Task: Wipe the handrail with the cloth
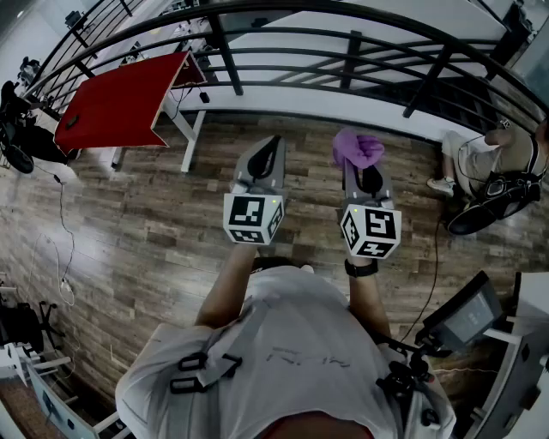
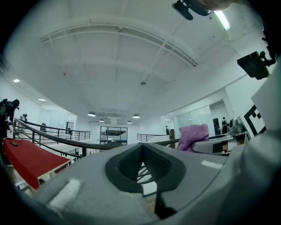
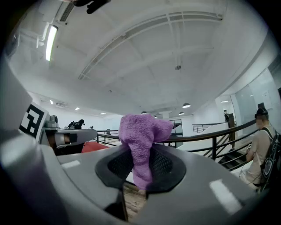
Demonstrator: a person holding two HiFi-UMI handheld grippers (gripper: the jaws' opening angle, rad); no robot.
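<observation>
Cloth (image 1: 358, 149) is purple, bunched, and pinched in the right tongs (image 1: 366, 174). The right gripper view shows both tips clamped on it (image 3: 140, 136), w/ a wad sticking up above the tips and a narrow tail hanging down between them. Left tongs (image 1: 273, 144) are held alongside, just beside the right pair. Their tips are together w/ nothing between them, as the left gripper view (image 2: 142, 148) shows. Both tongs point toward the handrail (image 1: 300, 7), a dark curved rail on top of a black barred railing across the upper part of the head view. The cloth is apart from the rail, not touching it, and sits over the wood floor (image 1: 171, 223) on the near side of the railing. In the gripper views the rail (image 3: 210, 135) runs behind the cloth. A red surface (image 1: 120, 103) stands beyond the railing at left. Another person (image 1: 480, 154) in a light top sits at far right near the railing.
</observation>
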